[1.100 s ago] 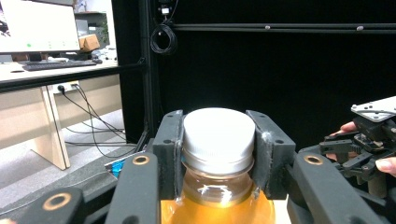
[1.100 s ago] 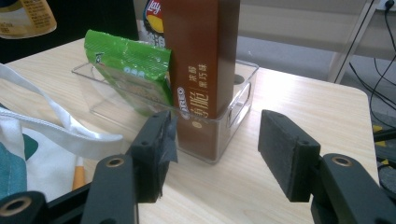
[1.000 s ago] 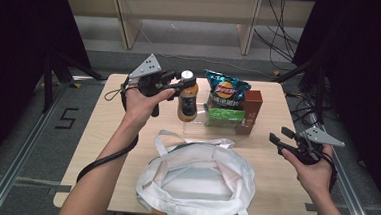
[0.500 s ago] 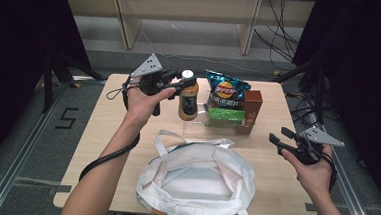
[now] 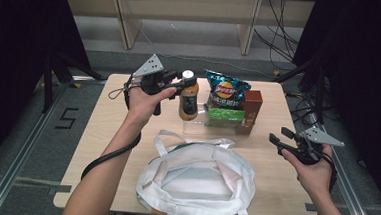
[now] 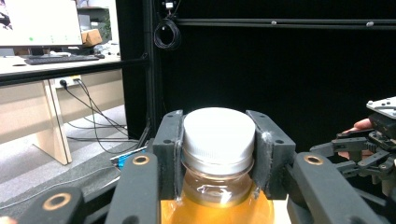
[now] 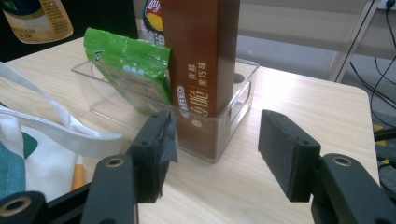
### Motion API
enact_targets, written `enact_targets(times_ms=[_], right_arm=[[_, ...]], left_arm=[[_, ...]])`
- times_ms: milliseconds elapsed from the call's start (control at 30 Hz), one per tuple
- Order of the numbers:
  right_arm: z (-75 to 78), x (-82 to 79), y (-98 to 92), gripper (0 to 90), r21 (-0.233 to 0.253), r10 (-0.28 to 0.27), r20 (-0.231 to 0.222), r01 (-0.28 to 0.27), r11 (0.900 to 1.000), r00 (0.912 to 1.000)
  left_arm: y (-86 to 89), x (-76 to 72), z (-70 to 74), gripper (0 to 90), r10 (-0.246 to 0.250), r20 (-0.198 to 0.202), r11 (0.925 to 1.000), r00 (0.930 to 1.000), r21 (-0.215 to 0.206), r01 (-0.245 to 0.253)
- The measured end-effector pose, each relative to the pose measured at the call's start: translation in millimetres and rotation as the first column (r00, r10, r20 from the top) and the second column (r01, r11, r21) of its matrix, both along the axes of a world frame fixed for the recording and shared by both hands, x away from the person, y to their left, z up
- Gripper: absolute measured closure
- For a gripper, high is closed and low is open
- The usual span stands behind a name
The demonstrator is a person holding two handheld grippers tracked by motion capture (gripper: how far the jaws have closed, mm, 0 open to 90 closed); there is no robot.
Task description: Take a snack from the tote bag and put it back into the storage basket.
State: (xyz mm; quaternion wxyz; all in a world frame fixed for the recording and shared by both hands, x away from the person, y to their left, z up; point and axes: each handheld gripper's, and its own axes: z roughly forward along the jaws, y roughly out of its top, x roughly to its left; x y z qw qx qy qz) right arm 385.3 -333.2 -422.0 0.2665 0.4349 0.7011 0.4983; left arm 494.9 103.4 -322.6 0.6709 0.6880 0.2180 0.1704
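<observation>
Left gripper (image 5: 180,85) clamped on the white cap of the bottle (image 5: 188,98), held at the far left of the table (image 5: 102,117), beside the clear tray (image 7: 233,100). Chip bag (image 5: 226,87), green packet (image 7: 133,70) and brown box (image 7: 203,60) upright in that tray. White tote bag (image 5: 199,180) near, centre. Right gripper (image 5: 278,139) at the right edge, jaws spread, empty.

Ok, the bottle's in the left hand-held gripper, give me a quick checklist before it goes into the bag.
1. Left hand-held gripper shut on the bottle at its cap: ok.
2. Bottle upright, cap on: ok.
3. Bottle clear of the clear tray: ok.
4. White bag mouth open: ok.
5. Bag interior free of other items: cannot tell.
6. Right hand-held gripper open, away from the bag: ok.
</observation>
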Motion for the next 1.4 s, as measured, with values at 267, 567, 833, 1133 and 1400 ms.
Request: enact_targets(times_ms=[267,567,833,1133,1400], right_arm=[[0.3,-0.1,-0.6,45.2,-0.009,0.01,-0.002,-0.01,1.0,1.0],[0.2,-0.2,0.0,45.2,0.0,0.005,-0.002,-0.005,1.0,1.0],[-0.2,0.0,0.7,45.2,0.002,-0.002,0.004,0.001,1.0,1.0],[-0.9,2.4,-1.3,45.2,-0.022,0.032,0.01,-0.032,0.999,0.9994],[-0.6,2.3,-1.5,45.2,-0.023,0.03,0.01,-0.03,0.999,0.9995]], left_arm=[[-0.6,1.8,-1.6,58.8,0.004,-0.004,1.0,1.0,0.001,-0.004],[-1.6,4.1,-1.7,58.8,0.005,-0.007,1.0,1.0,0.001,-0.005],[-3.2,6.7,-4.3,58.8,0.008,-0.006,0.9999,1.0,0.007,-0.008],[-2.7,10.8,-7.9,58.8,0.014,-0.016,0.9999,0.9998,0.0,-0.014],[-3.5,13.2,-10.5,58.7,0.011,-0.019,0.9999,0.9998,0.004,-0.011]])
